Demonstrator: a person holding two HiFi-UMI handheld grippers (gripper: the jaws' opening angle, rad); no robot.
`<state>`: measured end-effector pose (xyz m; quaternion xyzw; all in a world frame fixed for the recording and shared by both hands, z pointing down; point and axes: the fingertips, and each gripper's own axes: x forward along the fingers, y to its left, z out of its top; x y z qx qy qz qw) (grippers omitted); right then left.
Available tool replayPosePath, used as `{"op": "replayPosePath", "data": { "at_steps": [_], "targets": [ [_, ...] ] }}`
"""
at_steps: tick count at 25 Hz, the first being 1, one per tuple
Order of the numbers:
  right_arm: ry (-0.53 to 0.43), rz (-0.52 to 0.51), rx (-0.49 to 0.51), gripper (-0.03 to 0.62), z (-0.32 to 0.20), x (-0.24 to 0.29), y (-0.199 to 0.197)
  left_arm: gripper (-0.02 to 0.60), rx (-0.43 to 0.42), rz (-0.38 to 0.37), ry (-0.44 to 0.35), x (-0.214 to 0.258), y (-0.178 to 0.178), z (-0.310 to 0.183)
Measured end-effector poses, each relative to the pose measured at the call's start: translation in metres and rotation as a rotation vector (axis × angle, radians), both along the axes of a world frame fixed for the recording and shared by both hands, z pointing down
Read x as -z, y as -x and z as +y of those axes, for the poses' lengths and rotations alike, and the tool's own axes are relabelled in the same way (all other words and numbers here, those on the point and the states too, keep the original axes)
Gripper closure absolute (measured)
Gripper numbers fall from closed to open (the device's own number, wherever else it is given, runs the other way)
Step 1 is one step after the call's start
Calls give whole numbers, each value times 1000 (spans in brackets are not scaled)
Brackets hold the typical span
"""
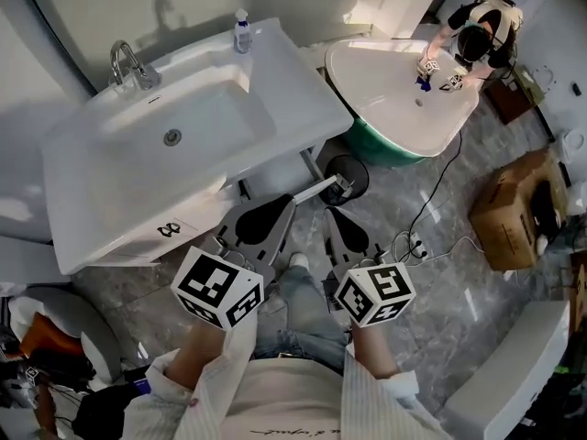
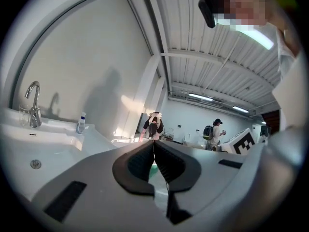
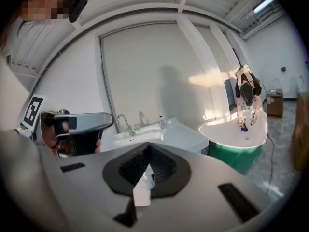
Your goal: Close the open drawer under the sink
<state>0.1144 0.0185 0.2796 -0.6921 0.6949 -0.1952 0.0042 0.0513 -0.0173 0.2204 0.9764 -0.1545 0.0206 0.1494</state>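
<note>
Head view with both gripper views. The open drawer (image 1: pixel 147 244) is seen only in the head view, as a white strip jutting out below the front edge of the sink (image 1: pixel 293 90), on the person's left; neither gripper view takes it in, since both are aimed above the basin toward the wall. The left gripper (image 1: pixel 289 200) (image 2: pixel 153 144) is held with its jaws brought together to a thin slit, nothing between them; the right gripper (image 1: pixel 328 214) (image 3: pixel 147 151) is likewise drawn narrow and empty. Both tips are held off the right end of the drawer front, apart from it. The closing push is judged not yet begun. Several faults may be expected. If the front is pressed at this near end only, the drawer may be skewed on its runners and jammed. If narrow tips are set on a smooth white face, they may slip upward and be struck against the sink rim. If excess force is applied, the drawer may be slammed and the bottle (image 1: pixel 241 31) beside the faucet (image 1: pixel 128 62) shaken.
</note>
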Motion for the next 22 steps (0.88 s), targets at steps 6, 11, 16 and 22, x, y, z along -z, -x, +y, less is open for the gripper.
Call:
{"op": "replayPosePath", "data": {
  "at_steps": [6,11,16,22],
  "targets": [
    [13,24,122,585,-41,2,-42,565,105,-3,3,2,-41,-31],
    [27,32,220,585,-64,-3,-58,565,204,-9,7,-2,-53,-48],
    [39,26,275,585,-82,-10,-55,565,255,-25,14,-11,-51,-59],
    [66,17,298,585,-93,-21,-43,565,273,-46,19,-15,-44,-66]
  ]
}}
